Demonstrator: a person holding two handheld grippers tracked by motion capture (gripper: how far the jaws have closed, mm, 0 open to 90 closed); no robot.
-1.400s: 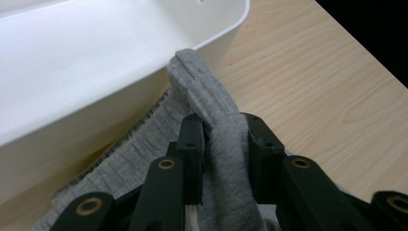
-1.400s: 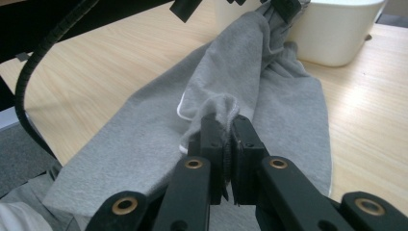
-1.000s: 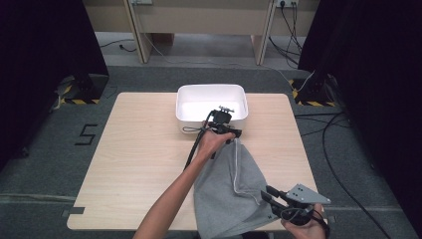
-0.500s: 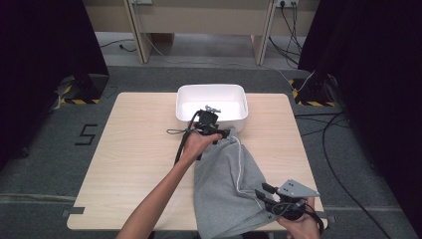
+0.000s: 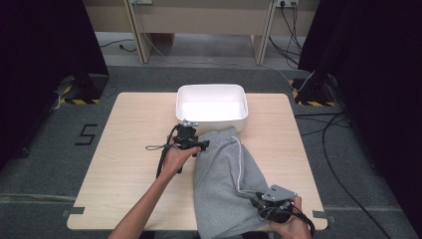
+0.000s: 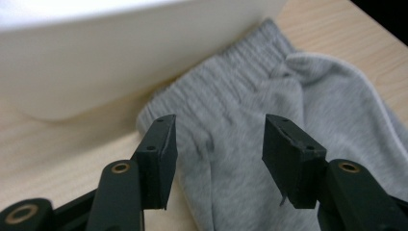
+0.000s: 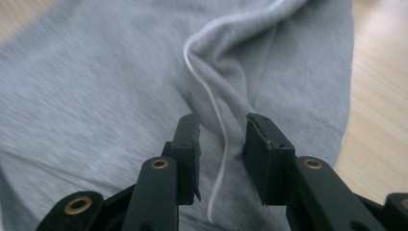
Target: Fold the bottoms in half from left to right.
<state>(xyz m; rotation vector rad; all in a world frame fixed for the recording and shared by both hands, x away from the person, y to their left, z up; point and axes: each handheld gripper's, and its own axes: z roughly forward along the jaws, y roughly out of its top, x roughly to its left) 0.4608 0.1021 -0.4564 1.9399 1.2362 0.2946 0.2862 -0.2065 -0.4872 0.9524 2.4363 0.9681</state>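
A pair of grey shorts [image 5: 224, 179] lies flat on the wooden table [image 5: 124, 149], its ribbed waistband against the front of a white tub [image 5: 211, 123]. My left gripper [image 5: 200, 145] stands open at the waistband's left corner. In the left gripper view its jaws [image 6: 219, 144] straddle the grey cloth [image 6: 240, 110] below the tub [image 6: 96, 57] without pressing on it. My right gripper [image 5: 256, 203] is at the garment's near right edge. Its jaws [image 7: 221, 144] have just been closing. They are still open, with a fold of the shorts [image 7: 96, 72] and a white cord [image 7: 216, 115] between them.
The tub looks empty inside. Bare tabletop stretches left of the shorts and along the right edge [image 5: 293, 149]. The shorts' lower hem hangs at the table's near edge. Cables and dark curtains surround the table on the floor.
My left gripper has moved left and nearer to the person, away from the tub's front. The shorts' waistband now lies flat. My right gripper has sunk slightly.
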